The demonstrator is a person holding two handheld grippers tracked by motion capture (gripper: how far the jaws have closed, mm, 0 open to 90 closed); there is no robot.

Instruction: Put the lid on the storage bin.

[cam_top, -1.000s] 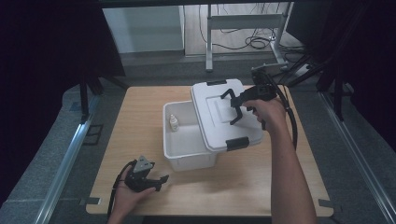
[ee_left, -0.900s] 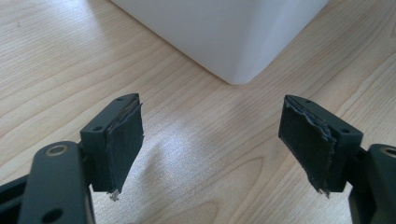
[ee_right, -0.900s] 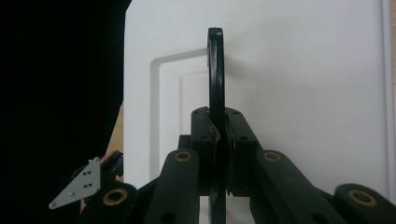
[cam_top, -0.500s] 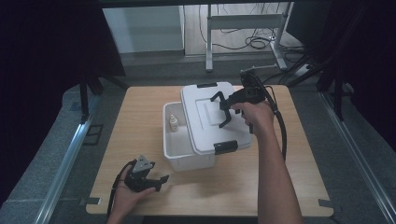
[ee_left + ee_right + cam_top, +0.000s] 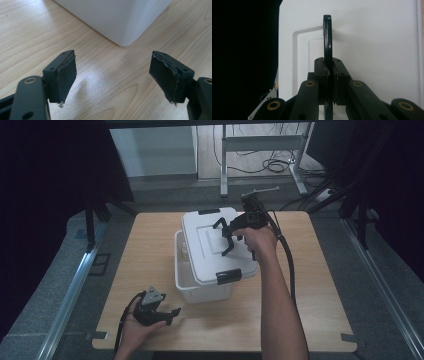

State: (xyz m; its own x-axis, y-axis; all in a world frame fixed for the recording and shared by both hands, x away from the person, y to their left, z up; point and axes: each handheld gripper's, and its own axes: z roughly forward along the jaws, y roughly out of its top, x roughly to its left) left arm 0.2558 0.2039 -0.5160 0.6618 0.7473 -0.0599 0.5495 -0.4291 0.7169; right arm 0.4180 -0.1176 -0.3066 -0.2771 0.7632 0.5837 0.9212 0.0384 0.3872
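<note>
Wooden worktop [image 5: 150, 265] carried a white bin [image 5: 200, 287]. Lid [image 5: 212, 245] had shifted left since a second ago, now covering most of the bin. Right gripper [image 5: 226, 239] fingers were clamped on the lid's black handle [image 5: 327, 37]. Left gripper [image 5: 167, 315] sat spread apart, empty, near the bin's corner.

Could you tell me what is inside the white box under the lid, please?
Through the gap left of the lid, a small pale bottle-like thing stands inside the box. The lid, held by the right gripper, covers the rest.
</note>
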